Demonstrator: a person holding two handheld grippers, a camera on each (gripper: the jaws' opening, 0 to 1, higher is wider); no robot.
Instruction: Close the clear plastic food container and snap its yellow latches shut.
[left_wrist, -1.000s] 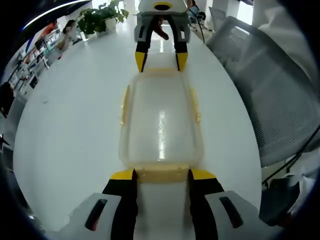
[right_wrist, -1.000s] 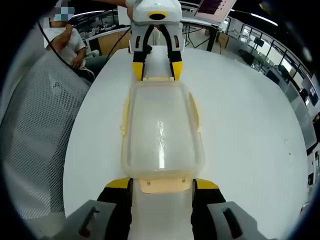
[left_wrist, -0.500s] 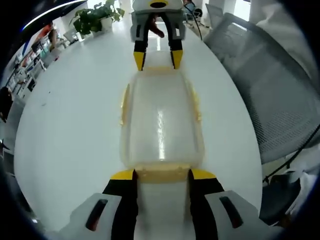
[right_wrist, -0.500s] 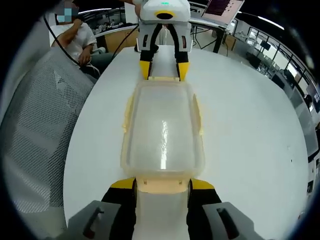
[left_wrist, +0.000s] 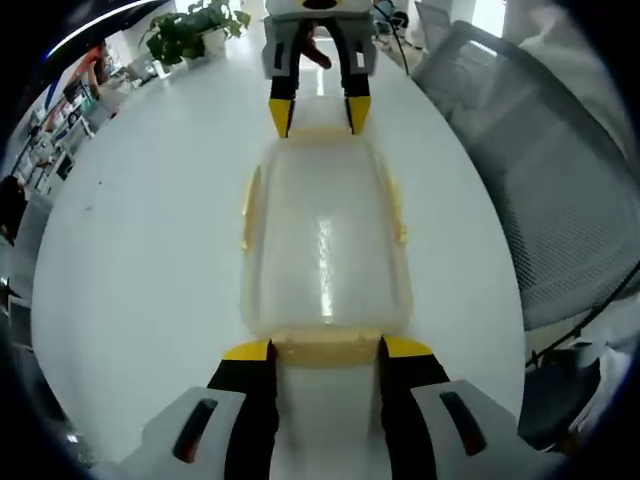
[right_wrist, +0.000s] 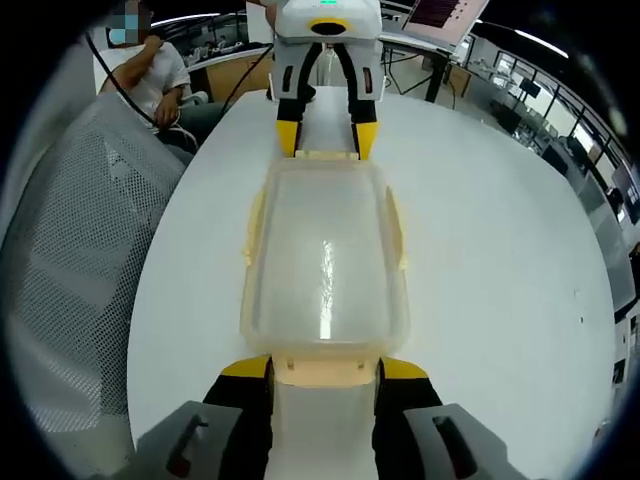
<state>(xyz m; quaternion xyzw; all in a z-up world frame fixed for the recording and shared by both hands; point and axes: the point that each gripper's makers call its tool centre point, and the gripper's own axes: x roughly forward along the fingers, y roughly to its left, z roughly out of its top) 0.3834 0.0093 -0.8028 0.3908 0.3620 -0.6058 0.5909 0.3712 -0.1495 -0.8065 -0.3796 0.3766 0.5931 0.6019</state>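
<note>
A clear plastic container (left_wrist: 325, 250) with its lid on lies lengthwise on the white table (left_wrist: 140, 250), yellow latches along its sides. My left gripper (left_wrist: 325, 350) holds the yellow end latch (left_wrist: 325, 347) between its jaws, both jaws touching it. At the far end my right gripper (left_wrist: 318, 115) straddles the opposite latch. In the right gripper view the same container (right_wrist: 325, 250) runs away from me. There my right gripper (right_wrist: 325, 368) is closed on the near end latch (right_wrist: 325, 366), and the left gripper (right_wrist: 327, 138) straddles the far one.
A grey mesh chair (left_wrist: 540, 180) stands beside the table's edge. A potted plant (left_wrist: 190, 35) sits at the table's far end. A seated person (right_wrist: 150, 80) is behind another mesh chair (right_wrist: 80, 260). Desks and monitors fill the background.
My right gripper's jaws have narrowed onto the near end latch, which now sits tucked closer to the container. The left gripper's hold looks the same.
</note>
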